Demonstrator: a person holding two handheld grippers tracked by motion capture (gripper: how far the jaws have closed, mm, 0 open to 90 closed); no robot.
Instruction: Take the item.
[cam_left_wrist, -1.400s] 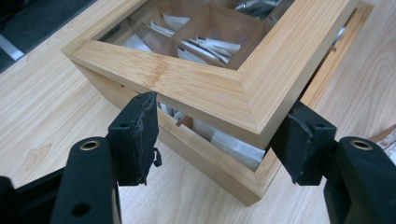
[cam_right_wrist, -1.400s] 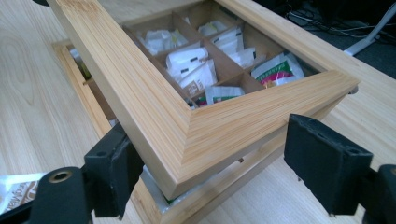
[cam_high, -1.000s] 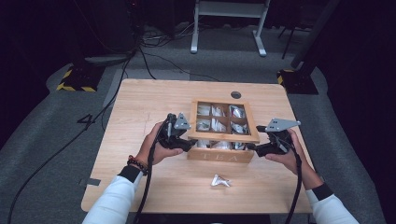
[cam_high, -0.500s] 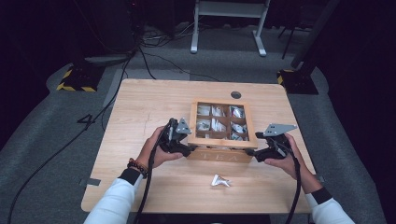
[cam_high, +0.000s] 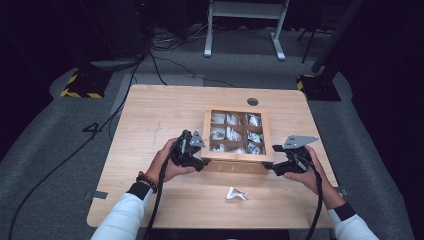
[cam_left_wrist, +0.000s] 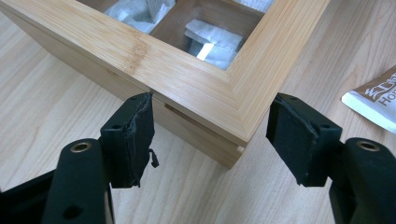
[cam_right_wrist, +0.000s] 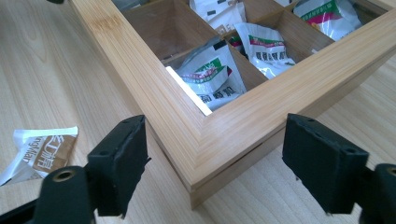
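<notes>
A shallow wooden box with a framed top and several compartments of sachets sits mid-table. My left gripper is at its near left corner; in the left gripper view the open left gripper straddles that corner, one pad against the side, the other clear. My right gripper is at the near right corner. In the right gripper view the right gripper has just been closing around that corner, and both pads stand off the wood.
A loose white and brown sachet lies on the table in front of the box, also seen as the sachet and the sachet. A round grommet is behind the box.
Both hands have crept a little inward and nearer along the box's front corners. The right gripper has dropped slightly lower against its corner. The box has stayed put.
</notes>
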